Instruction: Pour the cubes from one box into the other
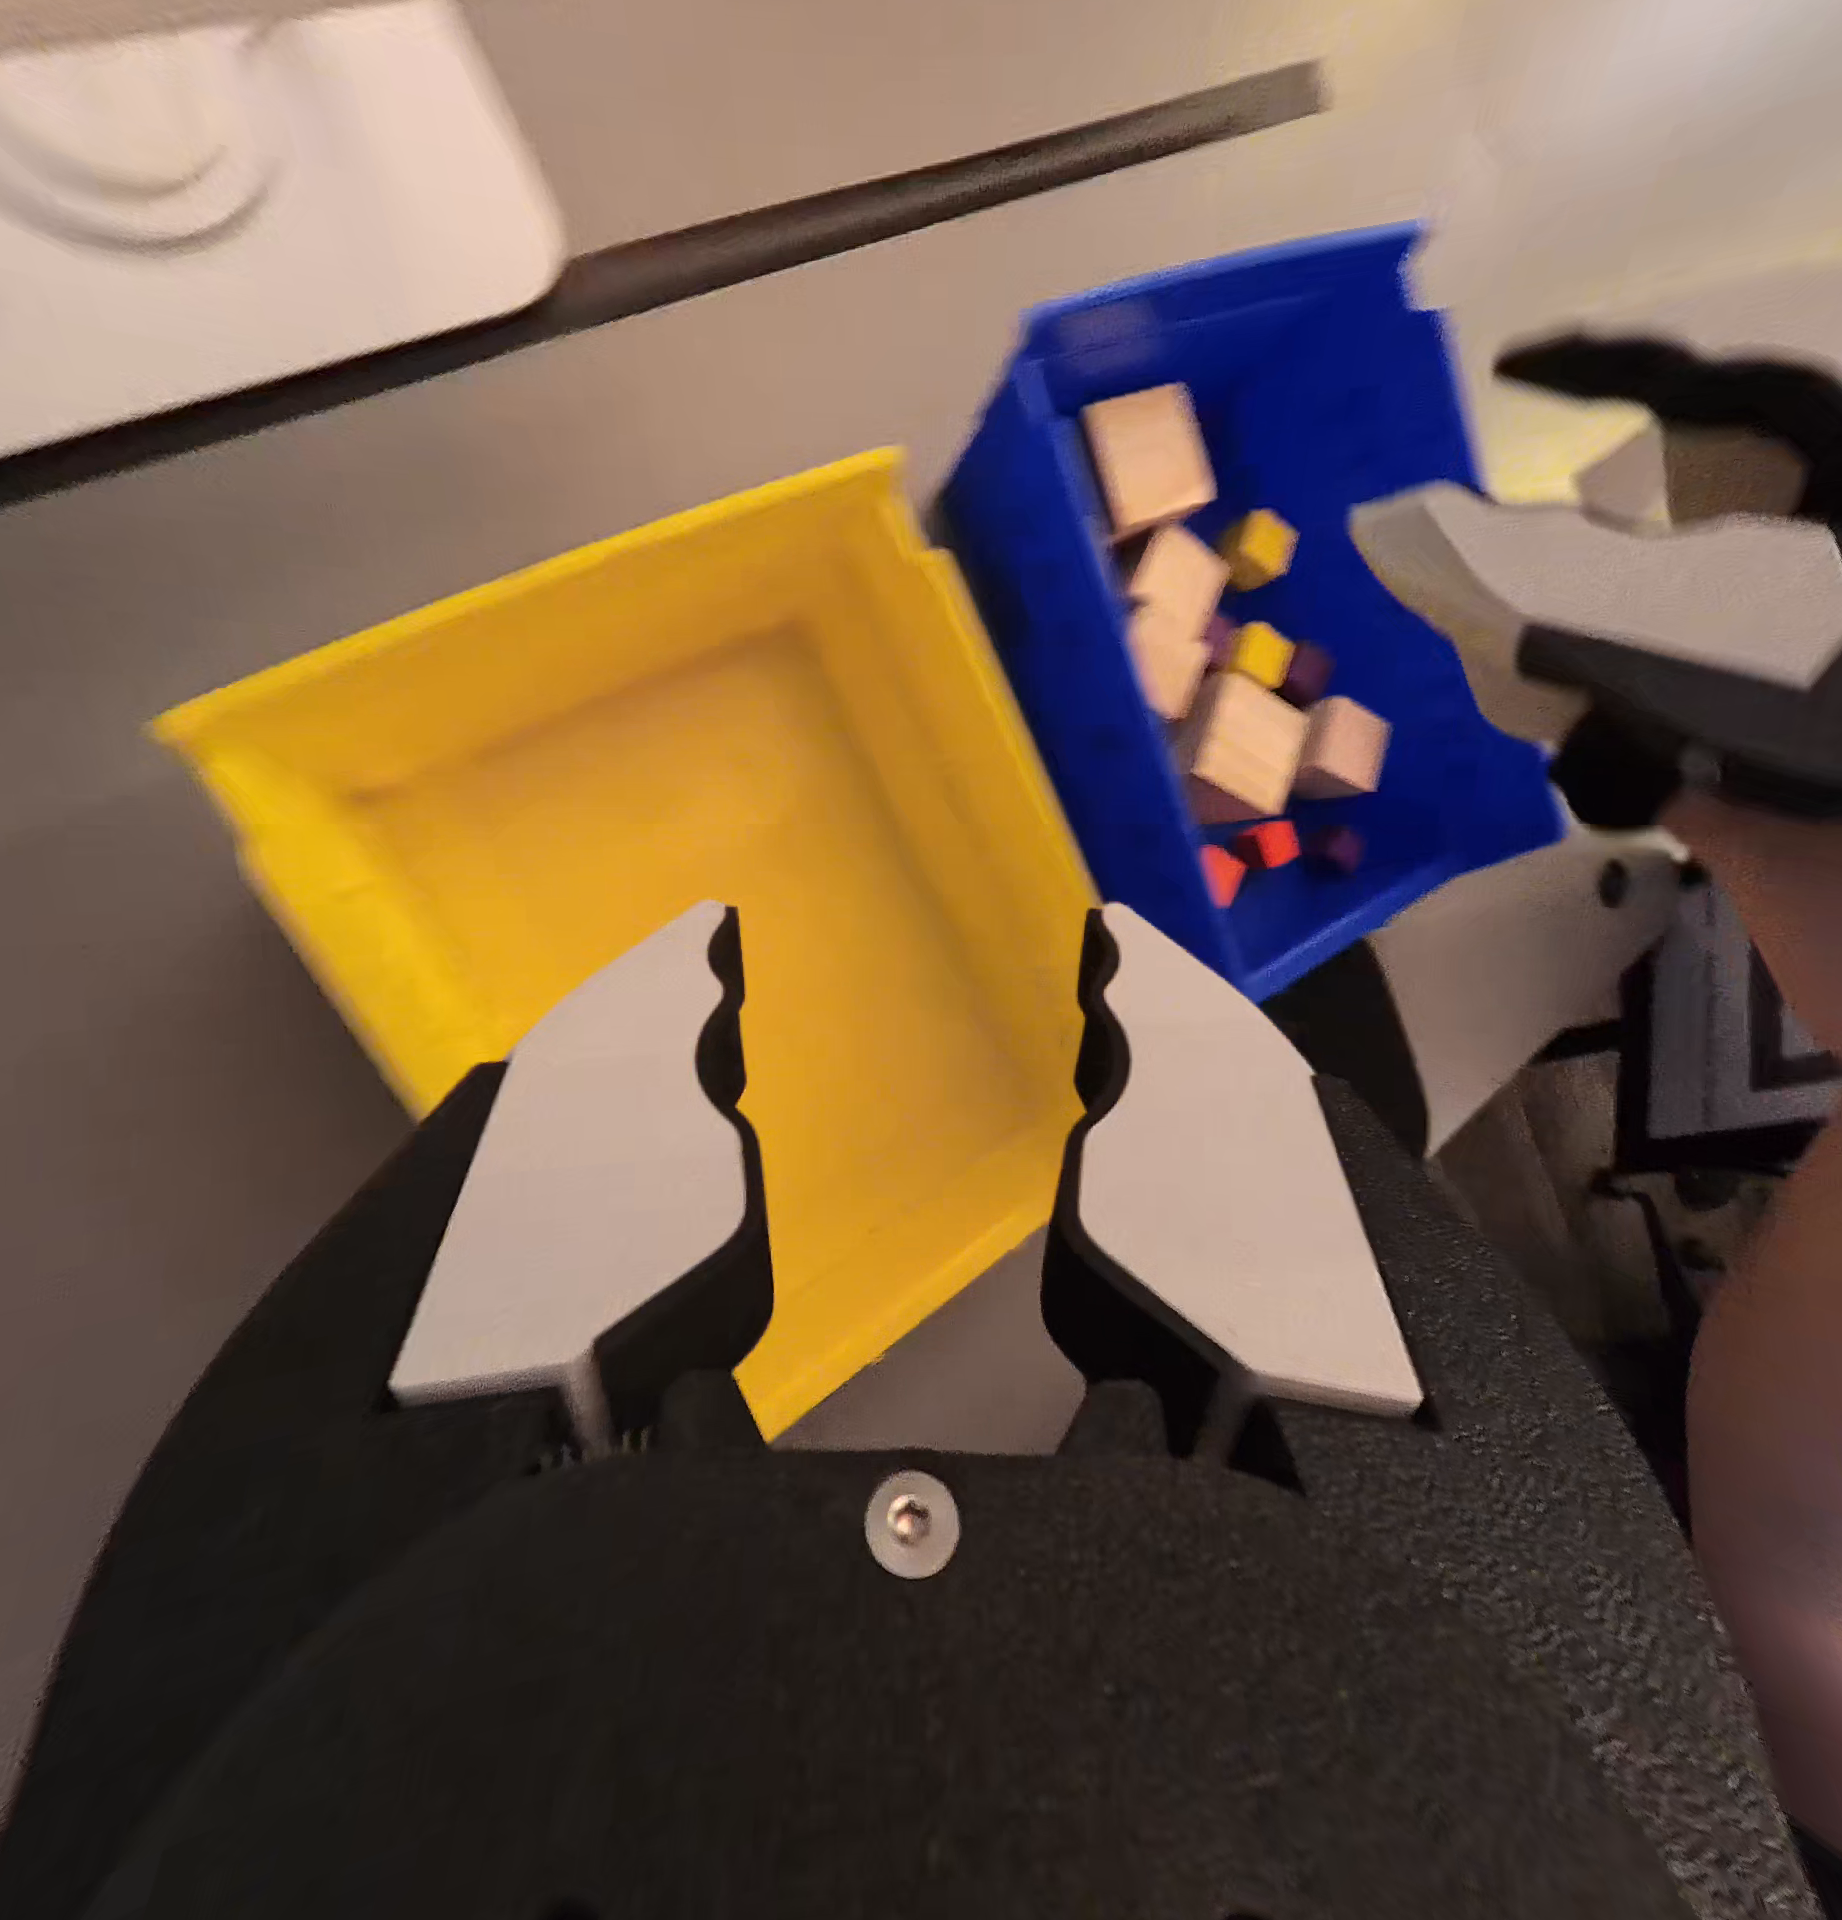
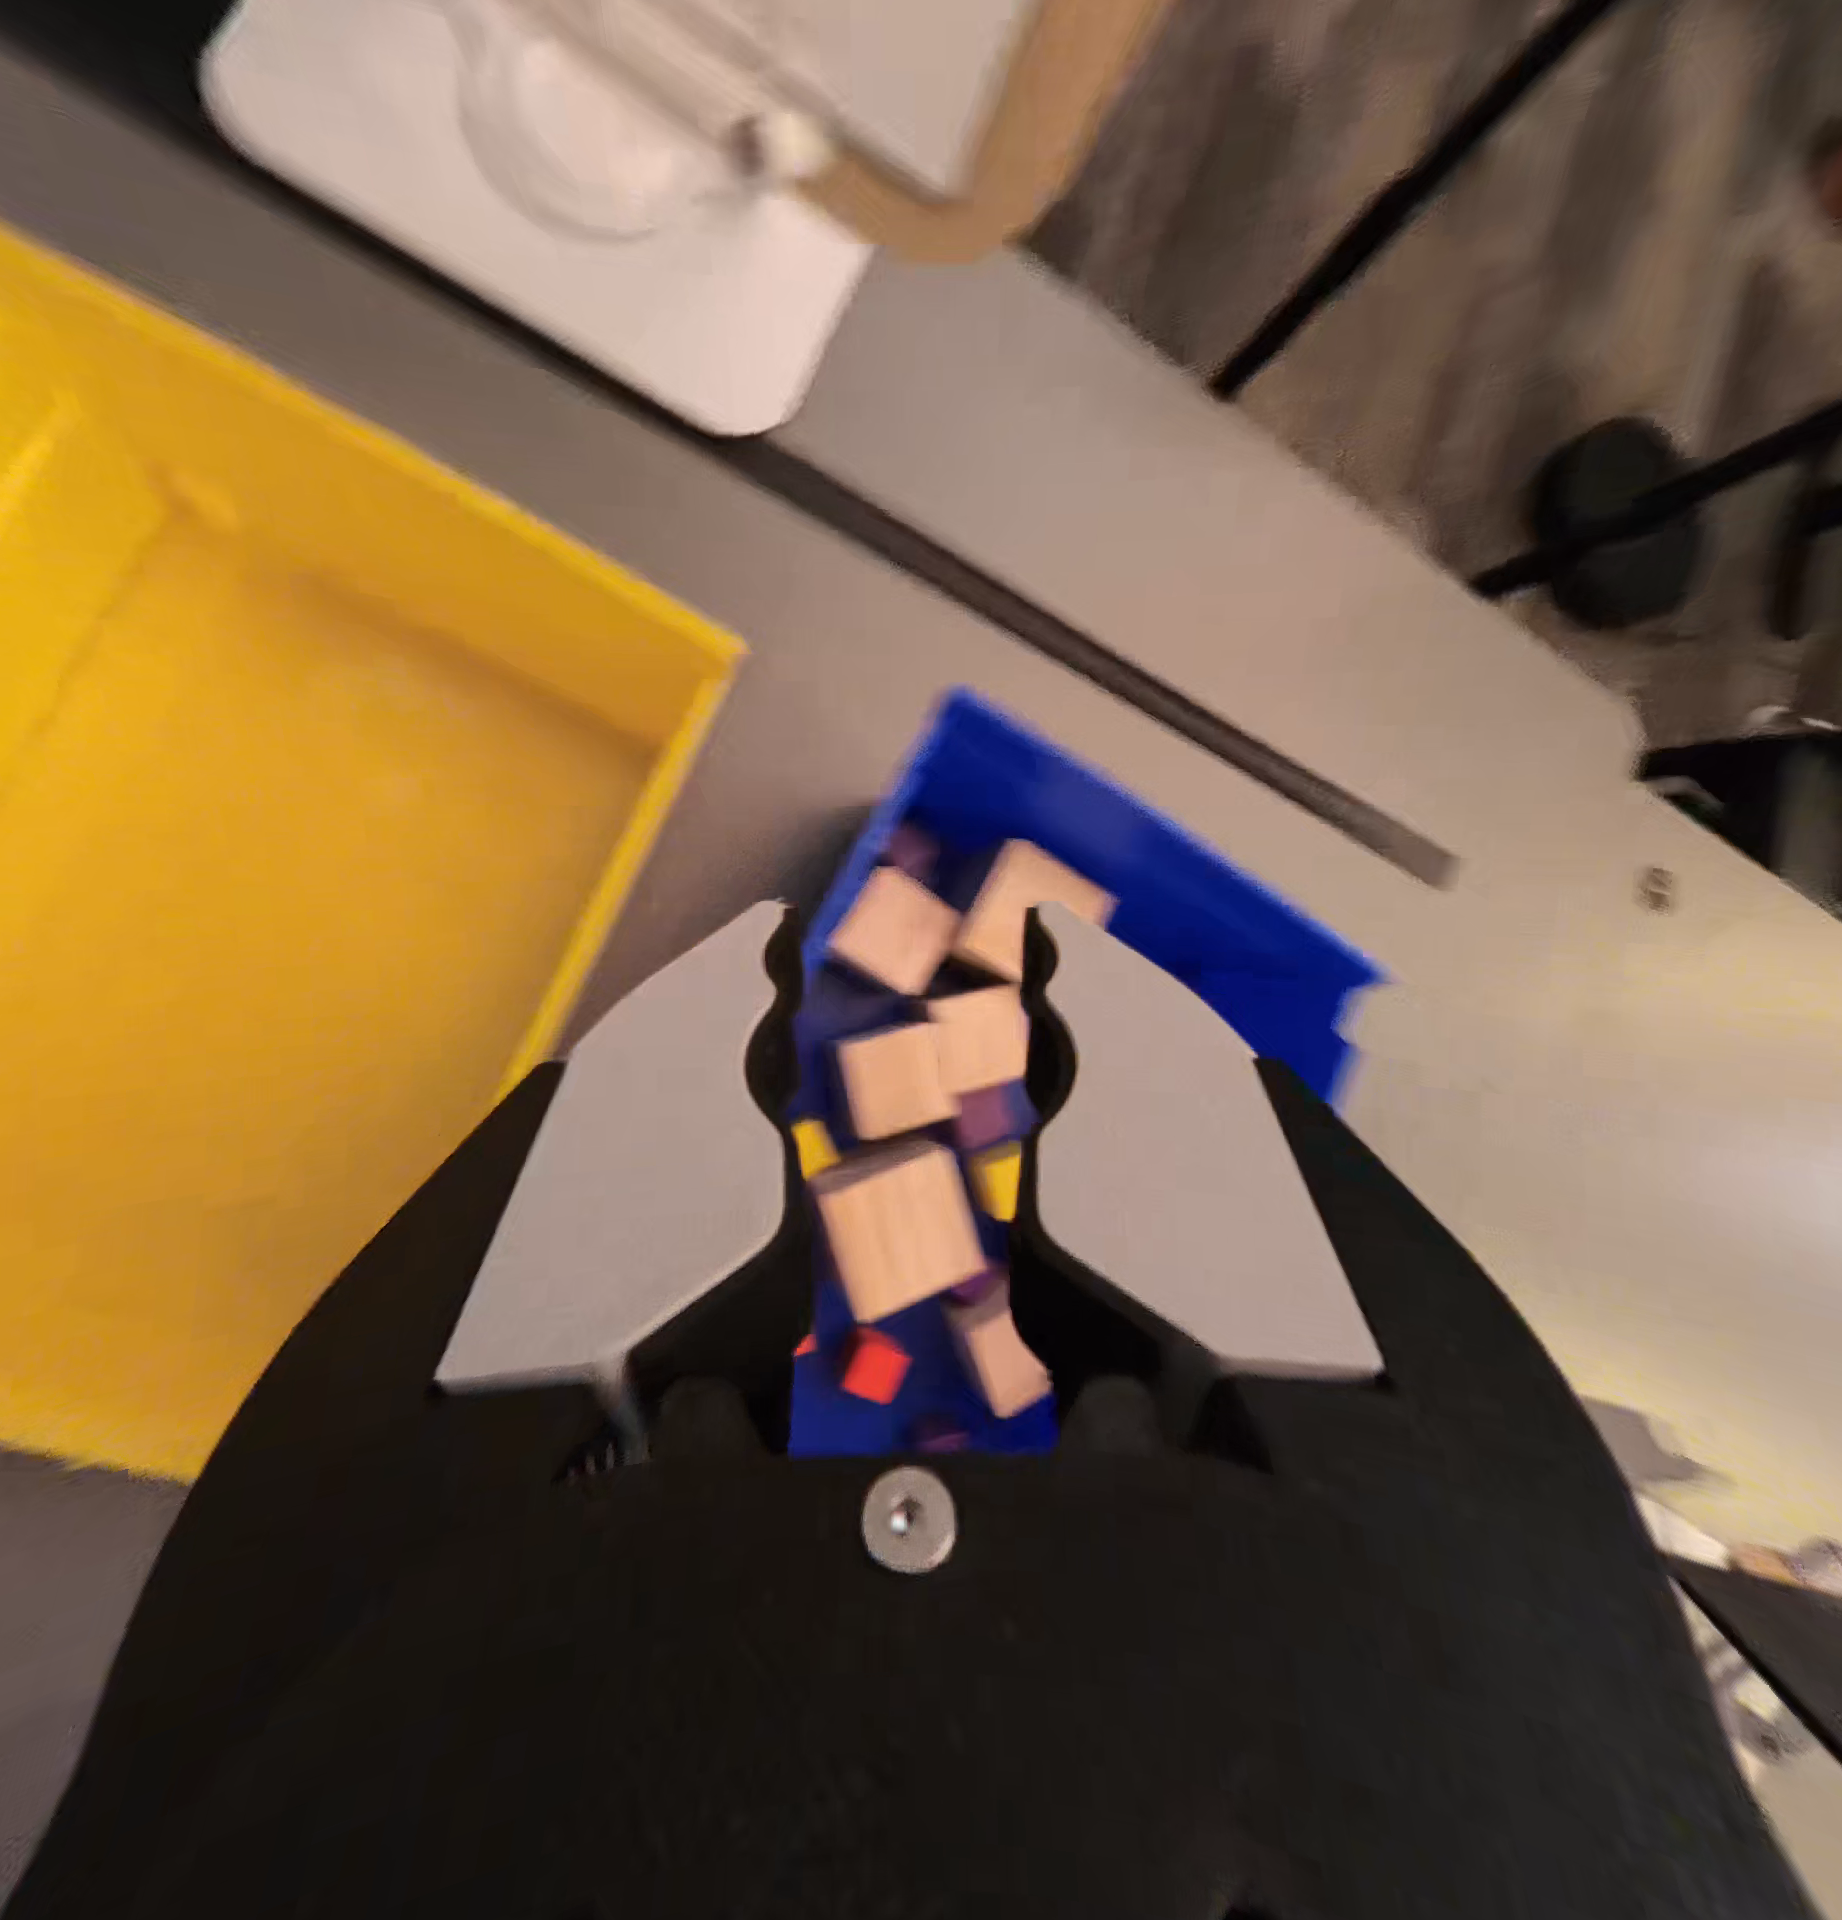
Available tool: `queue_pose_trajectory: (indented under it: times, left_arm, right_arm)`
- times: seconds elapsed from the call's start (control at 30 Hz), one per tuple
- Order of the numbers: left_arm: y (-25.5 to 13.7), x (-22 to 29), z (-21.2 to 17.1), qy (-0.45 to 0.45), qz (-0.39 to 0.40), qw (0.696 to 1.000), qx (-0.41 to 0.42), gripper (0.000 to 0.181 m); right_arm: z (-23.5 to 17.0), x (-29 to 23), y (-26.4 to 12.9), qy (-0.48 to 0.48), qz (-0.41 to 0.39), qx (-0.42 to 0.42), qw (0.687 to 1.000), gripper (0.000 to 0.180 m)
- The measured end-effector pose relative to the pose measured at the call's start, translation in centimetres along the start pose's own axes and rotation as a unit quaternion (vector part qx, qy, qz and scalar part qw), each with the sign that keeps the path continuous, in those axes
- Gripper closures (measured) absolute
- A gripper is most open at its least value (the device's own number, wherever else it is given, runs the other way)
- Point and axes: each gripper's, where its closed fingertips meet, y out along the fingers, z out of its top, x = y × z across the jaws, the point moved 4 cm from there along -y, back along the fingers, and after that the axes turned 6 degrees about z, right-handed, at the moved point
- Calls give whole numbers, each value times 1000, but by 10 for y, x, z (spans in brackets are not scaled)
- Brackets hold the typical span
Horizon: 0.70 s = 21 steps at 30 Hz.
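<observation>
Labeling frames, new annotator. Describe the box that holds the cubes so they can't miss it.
On the grey table two open plastic boxes sit side by side, under both open grippers. The one you want is the blue box, to the right of the yellow box in the left wrist view. It is the smaller one and holds a jumble of wooden and coloured cubes; the yellow one is empty.

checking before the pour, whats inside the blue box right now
The blue box holds several pale wooden cubes with smaller yellow, purple and red cubes among them. The right gripper covers part of it, so the count is unclear.
</observation>
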Motion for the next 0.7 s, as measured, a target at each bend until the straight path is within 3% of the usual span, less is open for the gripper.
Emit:
queue_pose_trajectory:
  times: [0.13,0.23,0.43,0.7]
  left_arm:
    - [43,88,-4,57,-36,997,-41,116]
    - [90,119,-1,28,-45,996,-66,122]
    - [142,124,1,-4,4,995,-100,125]
    - [168,118,-4,0,64,988,-139,123]
  right_arm:
    - [-57,82,-4,129,2,-65,989,113]
    - [-117,107,17,176,15,-144,974,108]
    - [-185,119,52,234,54,-196,951,108]
    - [-207,122,76,250,91,-210,941,108]
